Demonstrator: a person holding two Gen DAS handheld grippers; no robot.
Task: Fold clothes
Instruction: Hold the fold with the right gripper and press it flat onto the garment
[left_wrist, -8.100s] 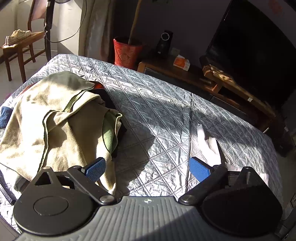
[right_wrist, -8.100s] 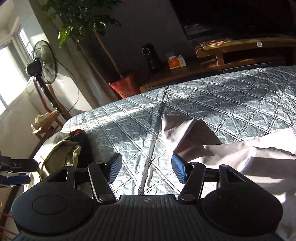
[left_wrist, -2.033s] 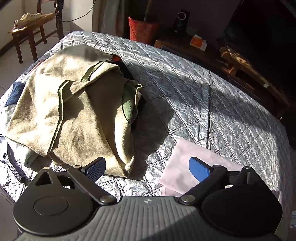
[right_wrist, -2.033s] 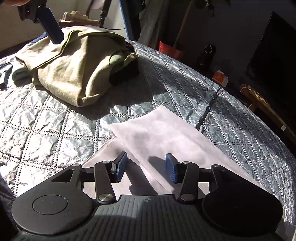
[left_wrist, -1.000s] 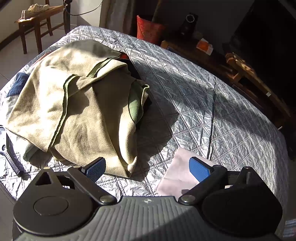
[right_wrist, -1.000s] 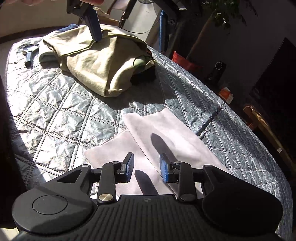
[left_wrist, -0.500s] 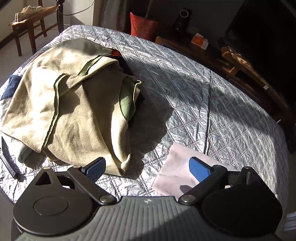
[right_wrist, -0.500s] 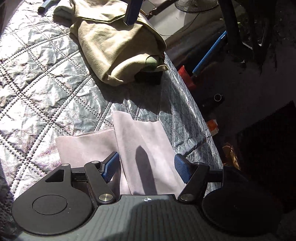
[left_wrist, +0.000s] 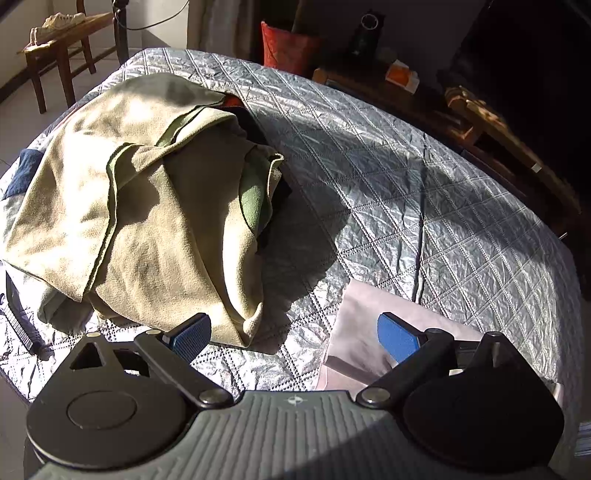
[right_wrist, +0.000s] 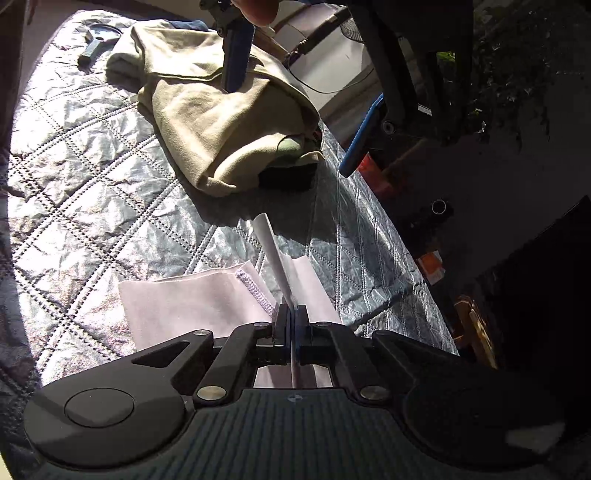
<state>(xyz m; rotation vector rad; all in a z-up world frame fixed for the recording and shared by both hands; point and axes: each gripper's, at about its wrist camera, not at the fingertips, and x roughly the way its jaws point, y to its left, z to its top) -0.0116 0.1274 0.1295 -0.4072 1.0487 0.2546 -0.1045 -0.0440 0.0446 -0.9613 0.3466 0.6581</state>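
A pale pink cloth (right_wrist: 192, 299) lies partly folded on the silver quilted bed cover (right_wrist: 92, 177). My right gripper (right_wrist: 291, 317) is shut on an edge of this cloth, and a raised strip of it stands up between the pads. The same cloth shows in the left wrist view (left_wrist: 369, 325) under the right blue pad (left_wrist: 397, 336). My left gripper (left_wrist: 295, 338) is open and empty, hovering above the cover between the pink cloth and a heaped beige-green cloth (left_wrist: 147, 192). The left gripper also appears in the right wrist view (right_wrist: 236, 55), above the heap (right_wrist: 221, 122).
A dark folded item (right_wrist: 288, 177) lies under the heap's near end. A grey tool (right_wrist: 96, 40) lies on the cover's far corner. A wooden chair (left_wrist: 62, 48), a red pot (left_wrist: 288, 48) and a dark TV stand (left_wrist: 480, 110) surround the bed.
My right gripper has shut on the pink cloth's edge and lifted a strip of it; half a second ago it was open above the cloth. The left gripper stays open and has barely moved.
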